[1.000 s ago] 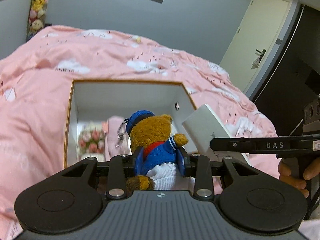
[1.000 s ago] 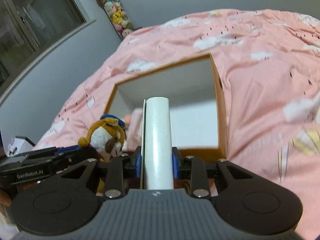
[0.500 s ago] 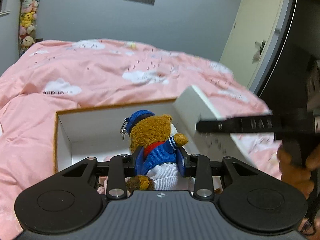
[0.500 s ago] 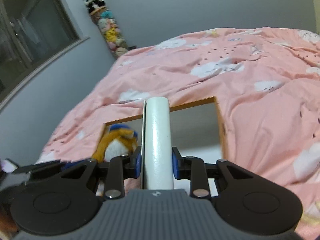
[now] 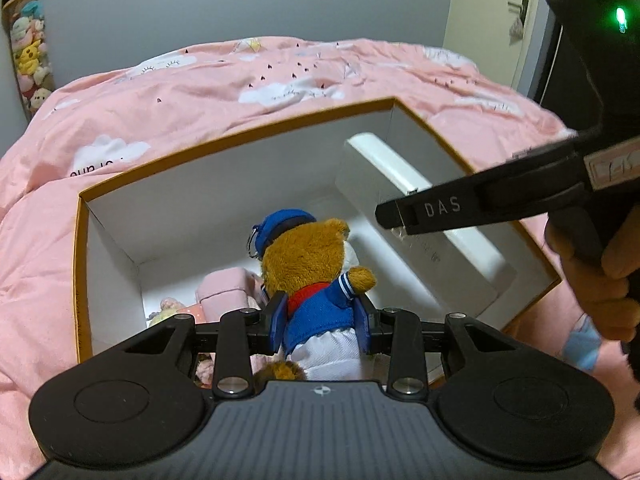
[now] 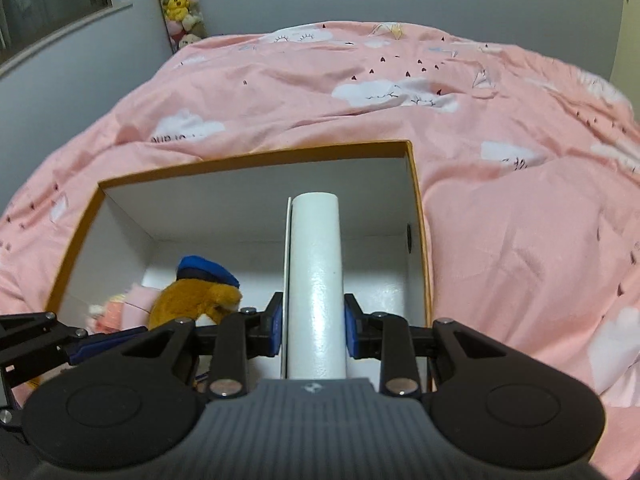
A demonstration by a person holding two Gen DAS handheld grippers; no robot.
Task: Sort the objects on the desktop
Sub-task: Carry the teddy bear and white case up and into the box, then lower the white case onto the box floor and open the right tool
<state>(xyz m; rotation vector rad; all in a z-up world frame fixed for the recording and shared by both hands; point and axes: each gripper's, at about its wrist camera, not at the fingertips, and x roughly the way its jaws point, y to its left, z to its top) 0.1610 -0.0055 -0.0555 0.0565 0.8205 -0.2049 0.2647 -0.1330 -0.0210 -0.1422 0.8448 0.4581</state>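
Both claws have dropped lower since half a second ago; we now look down into the box rather than across its rim.

Left wrist view: our left claw [image 5: 320, 312] pinches the teddy bear [image 5: 310, 268] at its blue jacket, blue pads pressed against both sides. The bear hangs inside the box [image 5: 82, 248], an orange-rimmed white carton on the pink duvet [image 5: 240, 76]. Beyond the bear, on the box floor, sits a pink plush item [image 5: 222, 292]. Toward the box's right wall, the white case [image 5: 404, 216] slants in, carried by the right claw; its tips are hidden from this side.

Right wrist view: our right claw [image 6: 314, 330] clamps the white case [image 6: 316, 264] edge-on, inside the box [image 6: 418, 216]. The bear [image 6: 198, 296] shows low, left of the case.
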